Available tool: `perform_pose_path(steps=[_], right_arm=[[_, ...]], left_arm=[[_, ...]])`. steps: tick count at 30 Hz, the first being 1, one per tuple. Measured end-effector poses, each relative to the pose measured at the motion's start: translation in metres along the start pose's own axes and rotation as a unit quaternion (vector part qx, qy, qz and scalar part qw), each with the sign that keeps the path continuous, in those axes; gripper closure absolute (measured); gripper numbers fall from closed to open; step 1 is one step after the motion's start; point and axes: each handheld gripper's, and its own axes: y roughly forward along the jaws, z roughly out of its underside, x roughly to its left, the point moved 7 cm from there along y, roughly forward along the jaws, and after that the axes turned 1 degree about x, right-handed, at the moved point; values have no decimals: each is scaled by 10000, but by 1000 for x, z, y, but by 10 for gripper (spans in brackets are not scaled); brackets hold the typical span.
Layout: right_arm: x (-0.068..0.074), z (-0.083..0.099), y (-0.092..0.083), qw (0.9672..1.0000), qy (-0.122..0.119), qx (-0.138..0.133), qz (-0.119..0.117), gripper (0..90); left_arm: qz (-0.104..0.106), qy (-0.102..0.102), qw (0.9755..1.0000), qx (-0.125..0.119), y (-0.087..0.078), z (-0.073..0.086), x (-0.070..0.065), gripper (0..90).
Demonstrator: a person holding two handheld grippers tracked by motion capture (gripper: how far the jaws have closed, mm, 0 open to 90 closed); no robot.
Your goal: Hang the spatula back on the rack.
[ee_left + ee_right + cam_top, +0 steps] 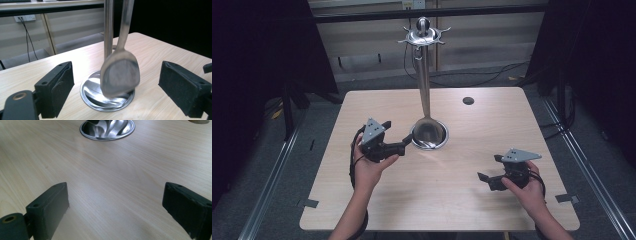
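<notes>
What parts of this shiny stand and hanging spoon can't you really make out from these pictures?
- Ladle: its bowl is motion-blurred in the left gripper view, and its handle runs off the top edge.
- Stand's pole: top cut off by the same edge.
- Hook ring: too small in the high view to see how the ladle hangs.
- Stand base: cropped by the top edge of the right gripper view.

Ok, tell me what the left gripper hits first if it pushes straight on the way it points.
Probably the ladle's bowl, hanging just above the stand's round base. It sits centred between the open left gripper, with the stand's pole close behind, though depth is hard to judge.
</notes>
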Motion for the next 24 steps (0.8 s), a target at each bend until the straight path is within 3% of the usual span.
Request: perform_pose_path(steps=[8,13,24], right_arm=[[-1,0,-3,10000,9,-12,9,66],[-1,0,-4,10000,10,-16,6,66],[0,0,-3,10000,-16,-6,16,66]], left_arm=[[-24,-163,9997,162,-4,12,4,82],[-21,-82,9996,265,-9,21,5,80],[34,-158,9990,420,-14,43,4,77]])
